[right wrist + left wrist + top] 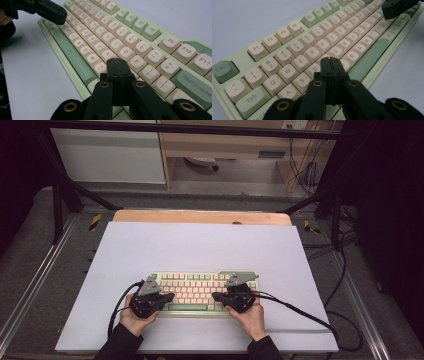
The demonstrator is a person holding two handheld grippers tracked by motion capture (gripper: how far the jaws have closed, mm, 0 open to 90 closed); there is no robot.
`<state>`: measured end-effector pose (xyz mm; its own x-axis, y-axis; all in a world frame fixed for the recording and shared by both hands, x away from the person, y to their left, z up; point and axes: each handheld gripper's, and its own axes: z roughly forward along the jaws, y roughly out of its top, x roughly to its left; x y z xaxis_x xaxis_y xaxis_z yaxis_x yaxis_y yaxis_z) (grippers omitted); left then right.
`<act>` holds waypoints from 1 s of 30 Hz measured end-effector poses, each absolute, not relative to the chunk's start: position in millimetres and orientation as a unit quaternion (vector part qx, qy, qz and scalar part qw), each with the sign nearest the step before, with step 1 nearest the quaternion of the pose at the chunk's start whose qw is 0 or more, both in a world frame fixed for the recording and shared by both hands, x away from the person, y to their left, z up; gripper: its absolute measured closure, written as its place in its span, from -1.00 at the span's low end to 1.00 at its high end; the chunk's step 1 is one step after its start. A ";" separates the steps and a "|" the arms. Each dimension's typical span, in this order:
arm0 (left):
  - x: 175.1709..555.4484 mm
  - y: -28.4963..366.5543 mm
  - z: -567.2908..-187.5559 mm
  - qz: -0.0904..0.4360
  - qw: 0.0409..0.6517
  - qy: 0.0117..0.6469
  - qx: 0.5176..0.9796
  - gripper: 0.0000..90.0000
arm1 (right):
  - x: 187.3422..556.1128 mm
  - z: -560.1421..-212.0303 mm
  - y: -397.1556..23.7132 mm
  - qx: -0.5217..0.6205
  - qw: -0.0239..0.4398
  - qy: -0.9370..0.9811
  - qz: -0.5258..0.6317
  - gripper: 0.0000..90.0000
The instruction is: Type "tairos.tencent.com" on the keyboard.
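Observation:
A pale green keyboard (200,290) with cream keys lies on the white mat, near the front. My left gripper (169,297) hovers over its left end, jaws pressed together with nothing between them; in the left gripper view its tips (331,60) sit above the keyboard (294,47) around the D and F keys. My right gripper (216,296) is over the right end, also shut and empty; its tips (116,60) hang above the keyboard (140,45) near the K and L keys. The two grippers point toward each other.
The white mat (200,250) covers a wooden table (200,216) inside a black frame. Black cables (300,312) trail from both grippers across the mat's front. Cabinets and loose wires stand behind the table.

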<state>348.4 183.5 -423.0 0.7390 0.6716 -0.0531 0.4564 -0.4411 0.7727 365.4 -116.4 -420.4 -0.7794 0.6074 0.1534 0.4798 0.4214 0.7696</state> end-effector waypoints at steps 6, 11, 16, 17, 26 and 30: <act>347.8 178.7 -425.5 0.131 0.406 0.335 0.840 1.00 | 365.4 -420.5 -116.3 0.324 0.074 0.840 0.429 1.00; 348.2 174.8 -427.1 0.129 0.404 0.332 0.842 1.00 | 365.4 -420.3 -116.3 0.324 0.074 0.840 0.430 1.00; 349.0 173.6 -428.7 0.129 0.402 0.333 0.843 1.00 | 365.3 -420.3 -116.2 0.324 0.074 0.840 0.430 1.00; 349.0 173.2 -429.0 0.128 0.401 0.333 0.844 1.00 | 365.3 -420.3 -116.2 0.324 0.073 0.839 0.431 1.00; 349.6 172.4 -430.5 0.128 0.401 0.331 0.845 1.00 | 365.2 -420.2 -116.2 0.324 0.073 0.839 0.431 1.00; 349.9 171.9 -432.0 0.127 0.397 0.330 0.847 1.00 | 365.3 -420.0 -116.5 0.323 0.074 0.839 0.431 1.00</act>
<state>349.9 171.9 -432.0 0.7500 0.6598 -0.0469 0.4576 -0.4663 0.7570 365.3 -116.5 -420.0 -0.7799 0.6064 0.1551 0.4797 0.4200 0.7704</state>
